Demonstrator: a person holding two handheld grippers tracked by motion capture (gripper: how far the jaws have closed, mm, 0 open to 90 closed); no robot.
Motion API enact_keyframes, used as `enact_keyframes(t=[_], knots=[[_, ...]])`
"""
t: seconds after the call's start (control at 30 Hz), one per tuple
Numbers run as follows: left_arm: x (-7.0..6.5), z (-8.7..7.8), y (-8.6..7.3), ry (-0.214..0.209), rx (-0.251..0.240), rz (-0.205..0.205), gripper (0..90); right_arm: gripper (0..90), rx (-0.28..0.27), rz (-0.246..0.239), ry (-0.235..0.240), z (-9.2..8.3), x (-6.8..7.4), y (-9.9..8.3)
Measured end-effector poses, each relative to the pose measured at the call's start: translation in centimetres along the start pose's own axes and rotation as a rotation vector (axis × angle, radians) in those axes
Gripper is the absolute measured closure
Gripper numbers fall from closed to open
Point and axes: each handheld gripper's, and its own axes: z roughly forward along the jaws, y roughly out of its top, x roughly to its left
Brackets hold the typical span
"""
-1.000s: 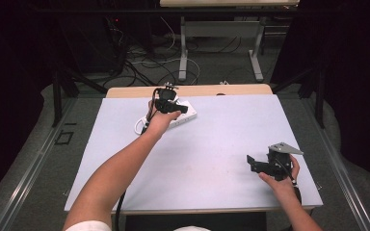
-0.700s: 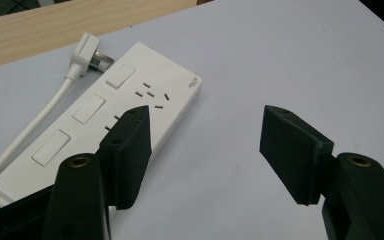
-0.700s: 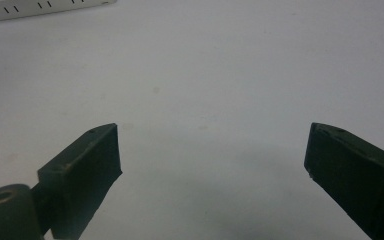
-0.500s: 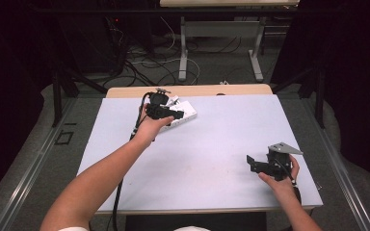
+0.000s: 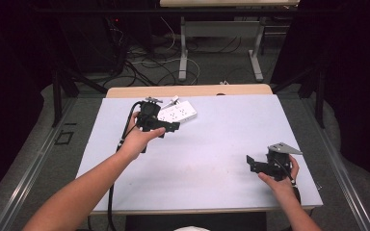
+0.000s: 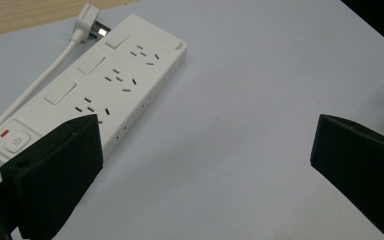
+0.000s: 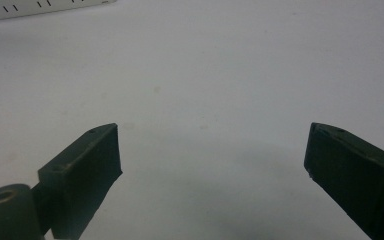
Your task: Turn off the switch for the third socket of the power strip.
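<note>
A white power strip (image 5: 178,112) lies at the far left-middle of the white table (image 5: 221,144), with its white plug (image 6: 87,22) and cable beside its far end. In the left gripper view the strip (image 6: 110,85) shows three socket groups, switches and a power button. My left gripper (image 5: 166,126) hovers just in front of the strip, open and empty (image 6: 205,160). My right gripper (image 5: 251,163) sits low near the table's front right, also open with nothing between its jaws (image 7: 212,165). An edge of the strip (image 7: 45,9) shows far off in the right gripper view.
A wooden board edge (image 5: 188,90) runs along the table's far side. Beyond it stand desk legs (image 5: 183,43) and floor cables (image 5: 149,62). Dark curtains flank both sides.
My left gripper has drawn back from the power strip toward the person and slightly right, lifting off it. The right gripper has stayed put.
</note>
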Motion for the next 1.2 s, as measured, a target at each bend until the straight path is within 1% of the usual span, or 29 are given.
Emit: enact_keyframes(t=[0.03,0.07,0.13,0.2,0.23,0.37,0.47,0.53,0.6,0.63,0.7,0.77,0.93,0.97,1.03,1.07,1.1,1.2], knots=[[0.0,-0.1,-0.3,-0.010,-0.008,-0.011,0.2,7.3,-0.002,0.003,0.001,0.0,0.0,0.0],[0.1,-0.3,-0.6,-0.012,-0.012,-0.011,0.2,7.3,-0.001,0.011,0.001,0.0,0.1,0.0],[0.3,-0.6,-1.2,-0.019,-0.019,-0.027,0.2,7.3,-0.001,0.006,0.000,0.0,0.0,0.0],[0.4,-0.9,-1.9,-0.037,-0.020,-0.026,0.2,7.3,-0.001,0.006,0.000,0.0,0.0,0.0],[0.4,-0.9,-2.2,-0.039,-0.019,-0.019,0.2,7.3,0.000,0.008,0.000,0.0,0.0,0.0],[0.6,-1.2,-3.6,-0.041,-0.016,-0.036,0.2,7.3,0.001,0.008,-0.002,0.0,-0.1,0.0],[0.9,-1.6,-4.7,-0.022,-0.022,-0.026,0.2,7.3,0.002,0.008,-0.004,0.0,0.0,0.0],[1.1,-2.0,-5.3,-0.021,-0.020,-0.027,0.2,7.4,0.002,0.008,-0.003,0.0,0.0,0.0],[1.3,-2.2,-6.0,-0.010,-0.026,-0.038,0.2,7.5,0.006,0.006,-0.004,0.0,0.0,0.0],[1.4,-2.4,-6.4,-0.010,-0.027,-0.048,0.2,7.5,0.005,0.008,-0.004,0.0,0.0,0.0],[1.8,-2.7,-7.2,-0.014,-0.049,-0.067,0.2,7.5,0.001,0.012,-0.004,0.0,0.1,0.0],[2.2,-3.0,-8.0,-0.013,-0.058,-0.088,0.2,7.5,0.001,0.010,-0.004,-0.1,0.0,0.0],[3.3,-3.5,-9.8,0.001,-0.082,-0.135,0.4,7.5,0.004,0.012,-0.003,0.0,0.1,0.0],[3.6,-3.6,-10.1,0.008,-0.086,-0.139,0.4,7.5,0.001,0.018,-0.009,0.0,0.2,0.0],[4.1,-3.9,-10.8,0.022,-0.089,-0.151,0.5,7.5,0.006,0.014,-0.001,0.0,0.2,0.0],[4.4,-4.0,-11.1,0.025,-0.095,-0.161,0.5,7.5,0.001,0.015,-0.007,0.0,0.3,0.0],[4.6,-4.1,-11.4,0.030,-0.098,-0.172,0.6,7.5,0.006,0.008,-0.001,0.0,0.2,0.0],[5.4,-4.4,-12.3,0.040,-0.110,-0.181,0.8,7.5,0.006,0.011,-0.002,0.0,0.2,-0.1]])
